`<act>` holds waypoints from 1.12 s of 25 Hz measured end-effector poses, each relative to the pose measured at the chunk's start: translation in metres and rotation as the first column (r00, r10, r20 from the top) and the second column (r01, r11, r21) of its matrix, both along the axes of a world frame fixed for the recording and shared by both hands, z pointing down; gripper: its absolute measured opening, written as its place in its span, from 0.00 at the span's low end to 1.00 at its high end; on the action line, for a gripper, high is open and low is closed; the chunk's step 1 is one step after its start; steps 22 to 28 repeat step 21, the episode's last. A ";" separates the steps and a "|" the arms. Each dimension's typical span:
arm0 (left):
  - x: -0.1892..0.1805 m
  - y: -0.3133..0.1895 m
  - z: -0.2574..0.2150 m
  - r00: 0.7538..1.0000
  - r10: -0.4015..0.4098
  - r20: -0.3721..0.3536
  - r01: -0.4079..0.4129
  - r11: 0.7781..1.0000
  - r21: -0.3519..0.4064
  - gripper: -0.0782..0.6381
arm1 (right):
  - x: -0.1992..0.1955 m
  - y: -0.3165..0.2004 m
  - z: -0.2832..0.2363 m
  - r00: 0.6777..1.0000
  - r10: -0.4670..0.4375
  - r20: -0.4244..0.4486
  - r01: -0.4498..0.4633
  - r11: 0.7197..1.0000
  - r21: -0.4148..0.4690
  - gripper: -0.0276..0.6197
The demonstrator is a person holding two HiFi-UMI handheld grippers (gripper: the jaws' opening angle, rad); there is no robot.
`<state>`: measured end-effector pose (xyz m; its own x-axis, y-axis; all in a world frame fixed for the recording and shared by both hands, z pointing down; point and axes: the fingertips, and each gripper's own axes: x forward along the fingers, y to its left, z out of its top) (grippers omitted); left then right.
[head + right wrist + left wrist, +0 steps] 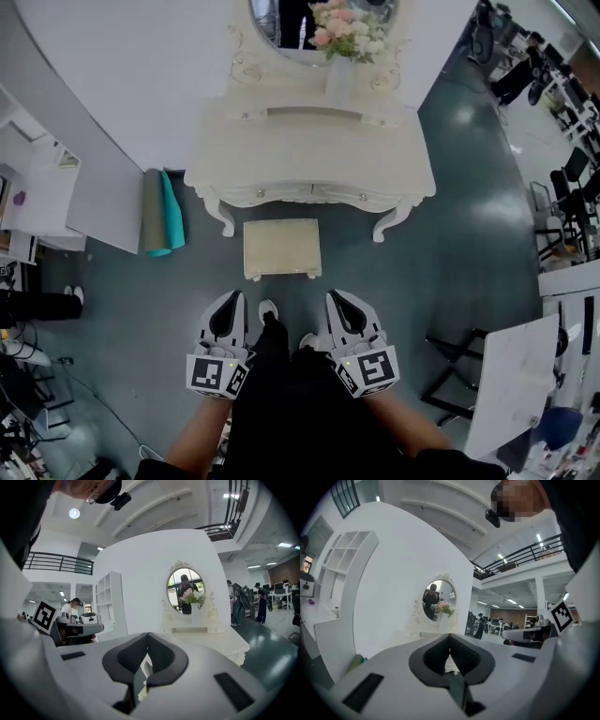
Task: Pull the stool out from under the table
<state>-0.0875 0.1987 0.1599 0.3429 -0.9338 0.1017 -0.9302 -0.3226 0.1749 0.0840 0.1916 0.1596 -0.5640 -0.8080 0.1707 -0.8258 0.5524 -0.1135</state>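
A cream stool (281,247) with a padded top stands on the grey floor just in front of the white dressing table (310,155), clear of its front edge. My left gripper (231,298) and right gripper (336,298) hover side by side a little nearer to me than the stool, touching nothing. Both are shut and empty, jaw tips meeting. In the left gripper view the left gripper (450,637) points at the dressing table (423,633). In the right gripper view the right gripper (147,635) points the same way, with the dressing table (206,637) beyond it.
A rolled grey and teal mat (161,214) leans at the table's left. An oval mirror (319,28) and a vase of flowers (349,33) stand on the table. A white partition (66,141) runs at the left. Black chairs (562,187) and a white panel (511,384) crowd the right.
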 end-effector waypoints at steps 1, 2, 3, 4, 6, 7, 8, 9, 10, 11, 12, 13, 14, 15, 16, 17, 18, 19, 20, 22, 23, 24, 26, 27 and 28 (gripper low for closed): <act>-0.006 0.000 0.001 1.000 -0.015 -0.005 0.015 1.000 0.001 0.13 | -0.001 0.000 0.001 1.000 -0.003 -0.005 0.003 1.000 -0.002 0.07; -0.011 0.000 0.002 1.000 -0.027 -0.006 0.027 1.000 0.001 0.13 | -0.002 0.000 0.002 1.000 -0.007 -0.010 0.007 1.000 0.000 0.07; -0.014 0.000 0.003 0.999 -0.033 -0.002 0.033 0.999 0.002 0.13 | -0.003 -0.001 0.001 1.000 -0.008 -0.014 0.008 1.000 0.005 0.07; -0.015 0.000 0.004 0.999 -0.032 0.004 0.032 0.999 0.002 0.13 | -0.004 -0.002 0.001 1.000 -0.008 -0.017 0.008 1.000 0.012 0.07; -0.015 0.003 0.005 1.000 -0.027 0.010 0.027 1.000 0.000 0.13 | -0.005 -0.002 0.000 1.000 -0.006 -0.017 0.006 1.000 0.020 0.07; -0.013 0.005 0.005 1.000 -0.025 0.009 0.025 1.000 -0.001 0.13 | -0.006 -0.001 0.000 1.000 -0.004 -0.016 0.005 1.000 0.023 0.07; -0.010 0.007 0.005 1.000 -0.021 0.007 0.021 1.000 -0.002 0.13 | -0.006 -0.001 -0.001 1.000 -0.003 -0.014 0.004 1.000 0.025 0.07; -0.007 0.008 0.005 1.000 -0.017 0.002 0.017 1.000 -0.005 0.13 | -0.006 -0.002 -0.002 1.000 -0.002 -0.014 0.003 1.000 0.029 0.07; -0.005 0.009 0.005 1.000 -0.014 -0.004 0.014 1.000 -0.008 0.13 | -0.007 -0.002 -0.003 1.000 -0.001 -0.014 0.002 0.999 0.032 0.07; -0.002 0.010 0.005 1.000 -0.012 -0.009 0.012 1.000 -0.009 0.13 | -0.007 -0.003 -0.004 1.000 0.001 -0.014 0.000 0.999 0.034 0.07; 0.001 0.011 0.004 1.000 -0.009 -0.014 0.009 1.000 -0.010 0.13 | -0.006 -0.003 -0.005 1.000 0.003 -0.014 -0.002 0.999 0.035 0.07; 0.004 0.011 0.003 1.000 -0.004 -0.018 0.004 1.000 -0.008 0.13 | -0.006 -0.004 -0.006 1.000 0.006 -0.013 -0.006 0.999 0.036 0.07; 0.006 0.012 0.002 1.000 0.000 -0.021 0.000 1.000 -0.005 0.13 | -0.005 -0.004 -0.007 1.000 0.009 -0.013 -0.009 0.999 0.038 0.07; 0.009 0.011 0.000 1.000 0.004 -0.024 -0.004 1.000 -0.002 0.13 | -0.004 -0.005 -0.008 1.000 0.013 -0.012 -0.012 0.999 0.041 0.07; 0.011 0.011 -0.001 1.000 0.007 -0.025 -0.007 1.000 0.000 0.13 | -0.003 -0.005 -0.010 1.000 0.015 -0.011 -0.015 0.999 0.045 0.07; 0.012 0.011 -0.001 1.000 0.010 -0.025 -0.010 1.000 0.002 0.13 | -0.002 -0.004 -0.010 1.000 0.017 -0.010 -0.016 0.999 0.049 0.07; 0.014 0.012 -0.002 1.000 0.013 -0.024 -0.013 1.000 0.004 0.13 | -0.002 -0.004 -0.011 1.000 0.018 -0.009 -0.018 0.998 0.053 0.07; 0.015 0.012 -0.002 1.000 0.016 -0.022 -0.016 1.000 0.005 0.13 | -0.001 -0.002 -0.011 1.000 0.019 -0.009 -0.019 0.998 0.055 0.07; 0.017 0.013 -0.001 1.000 0.019 -0.020 -0.019 1.000 0.007 0.13 | 0.000 -0.001 -0.011 1.000 0.021 -0.009 -0.020 0.998 0.057 0.07; 0.018 0.014 -0.001 1.000 0.021 -0.019 -0.021 1.000 0.008 0.13 | 0.001 0.001 -0.011 1.000 0.023 -0.009 -0.022 0.998 0.057 0.07; 0.018 0.014 -0.001 1.000 0.021 -0.019 -0.021 1.000 0.008 0.13 | 0.001 0.001 -0.011 1.000 0.023 -0.009 -0.022 0.998 0.057 0.07; 0.018 0.014 -0.001 1.000 0.021 -0.019 -0.021 1.000 0.008 0.13 | 0.001 0.001 -0.011 1.000 0.023 -0.009 -0.022 0.998 0.057 0.07; 0.018 0.014 -0.001 1.000 0.021 -0.019 -0.021 1.000 0.008 0.13 | 0.001 0.001 -0.011 1.000 0.023 -0.009 -0.022 0.998 0.057 0.07; 0.018 0.014 -0.001 1.000 0.021 -0.019 -0.021 1.000 0.008 0.13 | 0.001 0.001 -0.011 1.000 0.023 -0.009 -0.022 0.998 0.057 0.07; 0.018 0.014 -0.001 1.000 0.021 -0.019 -0.021 1.000 0.008 0.13 | 0.001 0.001 -0.011 1.000 0.023 -0.009 -0.022 0.998 0.057 0.07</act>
